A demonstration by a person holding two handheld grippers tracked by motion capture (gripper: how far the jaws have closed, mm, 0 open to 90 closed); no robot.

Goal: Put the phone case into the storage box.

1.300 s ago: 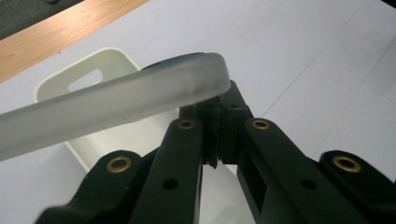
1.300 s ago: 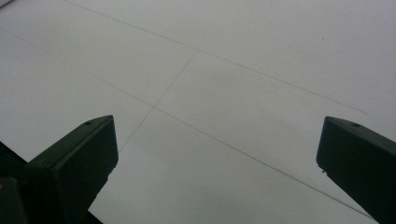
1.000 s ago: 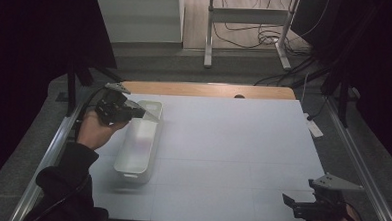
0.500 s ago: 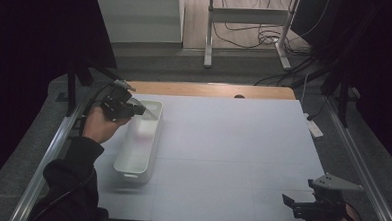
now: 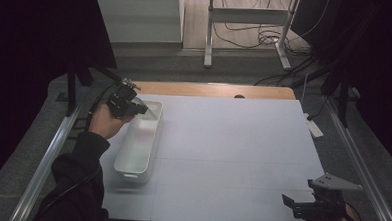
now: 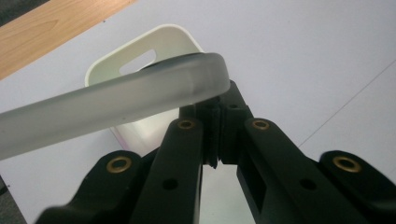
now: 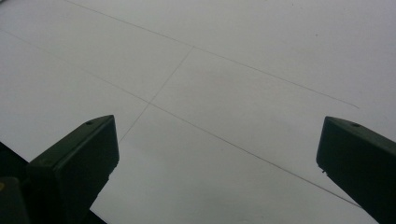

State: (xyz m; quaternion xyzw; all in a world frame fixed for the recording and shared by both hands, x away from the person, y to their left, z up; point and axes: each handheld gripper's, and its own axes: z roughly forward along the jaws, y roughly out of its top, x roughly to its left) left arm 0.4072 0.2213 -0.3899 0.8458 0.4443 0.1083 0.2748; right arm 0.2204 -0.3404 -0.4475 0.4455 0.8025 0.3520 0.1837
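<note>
- near edge of the table (image 5: 242,157): right gripper (image 5: 300,204) idle, jaws spread wide, nothing between them.
- far left: left gripper (image 6: 217,105) clenched on a frosted lid (image 6: 116,100) above the white tub's (image 5: 138,148) far end; gripped by its edge, the lid could tilt, slip or land crooked.

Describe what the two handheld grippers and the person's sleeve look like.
Both grippers are black. The left gripper has angular jaws with brass-ringed holes and a black cable trailing behind it. The right gripper carries a grey three-cornered plate on top. The left arm wears a dark sleeve.
</note>
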